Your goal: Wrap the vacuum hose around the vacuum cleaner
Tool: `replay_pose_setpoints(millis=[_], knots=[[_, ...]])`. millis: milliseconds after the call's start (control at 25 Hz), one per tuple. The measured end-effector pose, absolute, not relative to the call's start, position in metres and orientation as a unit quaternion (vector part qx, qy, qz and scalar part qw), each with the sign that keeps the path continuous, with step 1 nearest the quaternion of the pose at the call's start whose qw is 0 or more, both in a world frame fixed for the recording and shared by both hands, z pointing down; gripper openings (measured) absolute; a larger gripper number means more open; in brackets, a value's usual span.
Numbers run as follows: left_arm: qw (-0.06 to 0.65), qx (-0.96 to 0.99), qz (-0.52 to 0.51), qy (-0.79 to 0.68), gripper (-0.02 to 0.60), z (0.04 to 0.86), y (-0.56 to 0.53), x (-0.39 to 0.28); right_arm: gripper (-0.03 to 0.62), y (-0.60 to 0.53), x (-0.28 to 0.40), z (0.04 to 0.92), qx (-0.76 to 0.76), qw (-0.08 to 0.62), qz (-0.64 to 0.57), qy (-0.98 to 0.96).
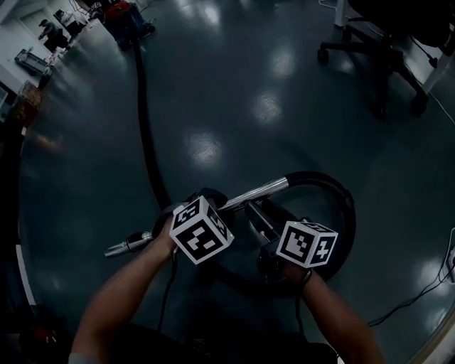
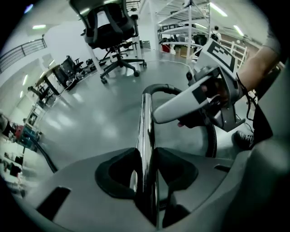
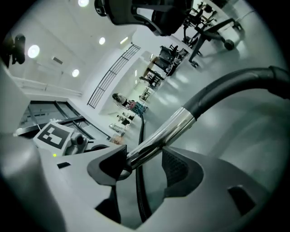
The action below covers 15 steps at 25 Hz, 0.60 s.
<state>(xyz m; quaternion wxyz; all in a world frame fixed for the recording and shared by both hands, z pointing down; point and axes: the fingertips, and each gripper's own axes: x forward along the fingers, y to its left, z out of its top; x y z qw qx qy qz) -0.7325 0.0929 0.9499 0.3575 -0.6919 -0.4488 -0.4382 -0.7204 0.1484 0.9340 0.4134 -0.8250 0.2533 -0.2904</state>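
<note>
Left gripper (image 2: pixel 146 156): closed on the chrome tube (image 2: pixel 146 120) of the vacuum hose (image 2: pixel 163 88), with both dark pads pressed against the tube's sides. Tilted steeply down toward the grey floor (image 1: pixel 234 92). Beyond the jaws, a straight run of bright tube away from the pads, then a black bend of hose off to the right.

Right gripper (image 3: pixel 148 163): jaws spread wide, gripping nothing. Across the gap, the same chrome tube on a slant, low end lying at the tip of the left pad and well clear of the right pad. Higher up the tube, a black cuff (image 3: pixel 213 97), and past it the thick hose arching away to the right. Through the gap below the tube, a thinner-looking ribbed stretch of hose down on the floor.

From the head view: both grippers near, left one over the low, near-left part of the tube, right one just beside it on the right. Tube slanting from near left up to far right. From its far end, a black loop of hose swinging round the right side and back under the right gripper. From beside the left gripper, a long run of hose leading across the floor to the vacuum cleaner (image 1: pixel 126 15), far left and well apart. Far right, an office chair (image 1: pixel 384 50).
</note>
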Motion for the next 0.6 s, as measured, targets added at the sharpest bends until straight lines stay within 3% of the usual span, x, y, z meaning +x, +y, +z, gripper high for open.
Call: replay_pose_setpoints(millis=[600], knots=[[0.270, -0.744, -0.509, -0.340, 0.161, 0.997, 0.007, -0.772, 0.227, 0.052, -0.743, 0.991, -0.741, 0.476, -0.349, 0.321]])
